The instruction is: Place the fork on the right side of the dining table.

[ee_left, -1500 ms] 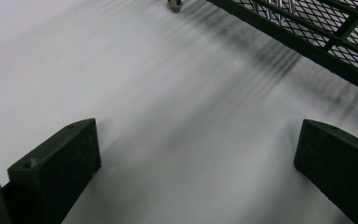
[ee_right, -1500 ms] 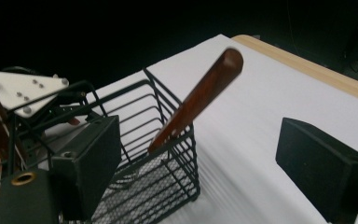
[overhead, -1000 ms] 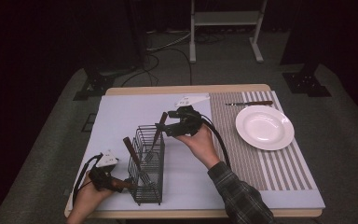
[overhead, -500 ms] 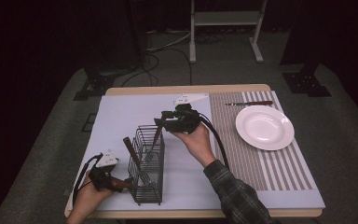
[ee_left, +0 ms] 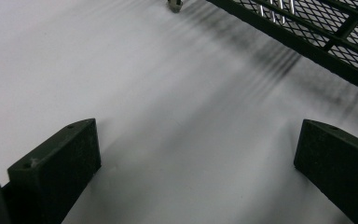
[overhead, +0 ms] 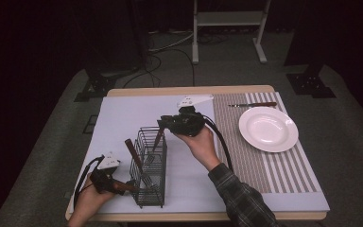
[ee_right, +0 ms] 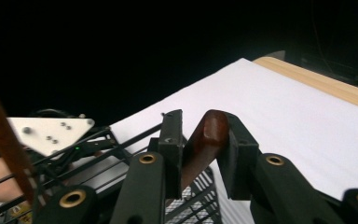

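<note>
High view: right gripper [overhead: 163,126] just closed on wooden handle [overhead: 157,139] sticking out of wire basket [overhead: 150,182] on table [overhead: 264,88] | left gripper view: jaws spread, nothing between | right gripper view: handle [ee_right: 204,142] pinched

The wire rack [overhead: 150,166] blocks the bench [overhead: 123,113] at seven o'clock; the plate [overhead: 268,128] stands at three. White sheet between them lies open.

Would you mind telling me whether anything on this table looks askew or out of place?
Nothing is spilled or damaged. Two brown wooden-handled utensils lean aslant in the black wire caddy; the right gripper has just closed on one handle.
</note>
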Action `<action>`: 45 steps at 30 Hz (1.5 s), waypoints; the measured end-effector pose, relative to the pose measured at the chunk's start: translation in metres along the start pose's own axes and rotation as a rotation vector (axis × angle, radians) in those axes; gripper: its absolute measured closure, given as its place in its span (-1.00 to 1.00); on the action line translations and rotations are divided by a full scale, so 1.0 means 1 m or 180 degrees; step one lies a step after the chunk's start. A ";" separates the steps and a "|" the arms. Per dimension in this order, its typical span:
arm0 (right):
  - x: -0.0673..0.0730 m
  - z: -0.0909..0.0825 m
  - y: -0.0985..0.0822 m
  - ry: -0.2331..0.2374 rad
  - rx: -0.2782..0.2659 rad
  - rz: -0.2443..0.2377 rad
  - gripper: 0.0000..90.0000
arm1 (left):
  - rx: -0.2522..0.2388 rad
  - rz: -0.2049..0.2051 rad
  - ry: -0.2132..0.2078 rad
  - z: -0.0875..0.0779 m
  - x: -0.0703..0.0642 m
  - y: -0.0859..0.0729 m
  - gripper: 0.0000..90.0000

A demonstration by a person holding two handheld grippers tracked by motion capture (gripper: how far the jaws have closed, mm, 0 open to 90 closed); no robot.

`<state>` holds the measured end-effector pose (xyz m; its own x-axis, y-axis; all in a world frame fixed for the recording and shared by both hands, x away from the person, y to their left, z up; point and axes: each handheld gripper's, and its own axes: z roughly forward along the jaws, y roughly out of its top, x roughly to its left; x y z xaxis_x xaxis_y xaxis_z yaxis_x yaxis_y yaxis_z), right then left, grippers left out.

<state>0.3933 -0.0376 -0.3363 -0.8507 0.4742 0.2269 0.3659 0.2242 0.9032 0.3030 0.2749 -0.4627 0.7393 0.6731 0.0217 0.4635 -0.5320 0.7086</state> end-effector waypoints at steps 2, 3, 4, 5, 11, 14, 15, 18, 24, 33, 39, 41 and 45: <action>0.001 -0.001 0.001 0.0064 -0.0011 -0.0007 0.63 | 0.0004 0.0005 0.0002 0.000 0.000 0.000 -1.00; 0.001 -0.001 0.001 0.0064 -0.0011 -0.0007 0.63 | 0.0004 0.0005 0.0002 0.000 0.000 0.000 -1.00; 0.002 -0.003 0.001 0.0124 -0.0022 -0.0011 0.66 | 0.0004 0.0005 0.0001 0.000 0.000 0.000 -1.00; 0.002 -0.003 0.001 0.0124 -0.0022 -0.0011 0.66 | 0.0005 0.0004 0.0000 0.000 0.000 0.000 -1.00; 0.003 -0.006 0.004 0.0366 -0.0077 0.0064 0.76 | 0.0010 0.0005 -0.0003 0.000 0.000 0.000 -1.00; 0.006 -0.007 0.006 0.0418 -0.0067 0.0043 0.78 | 0.0010 0.0006 -0.0002 0.000 0.000 0.000 -1.00; 0.006 -0.007 0.006 0.0418 -0.0067 0.0043 0.78 | 0.0010 0.0006 -0.0002 0.000 0.000 0.000 -1.00; 0.009 -0.009 0.008 0.0405 -0.0066 -0.0005 0.78 | 0.0010 0.0006 -0.0002 0.000 0.000 0.000 -1.00; 0.012 -0.014 0.013 0.0358 -0.0109 -0.0084 0.78 | 0.0010 0.0006 -0.0001 0.000 0.000 0.000 -1.00; 0.016 -0.025 0.020 0.0341 -0.0212 -0.0141 0.78 | 0.0010 0.0005 -0.0002 0.000 0.000 0.000 -1.00; 0.020 -0.034 0.028 0.0325 -0.0274 -0.0197 0.78 | 0.0009 -0.0002 -0.0005 0.000 0.000 0.000 -1.00; 0.021 -0.038 0.030 0.0317 -0.0295 -0.0219 0.78 | 0.0009 0.0000 -0.0005 0.000 0.000 0.000 -1.00; 0.022 -0.046 0.037 0.0311 -0.0362 -0.0244 0.78 | 0.0010 -0.0002 -0.0006 0.000 0.000 0.000 -1.00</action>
<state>0.3704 -0.0581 -0.2811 -0.9091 0.3732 0.1851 0.2582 0.1561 0.9534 0.3029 0.2749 -0.4626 0.7398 0.6725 0.0199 0.4656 -0.5331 0.7065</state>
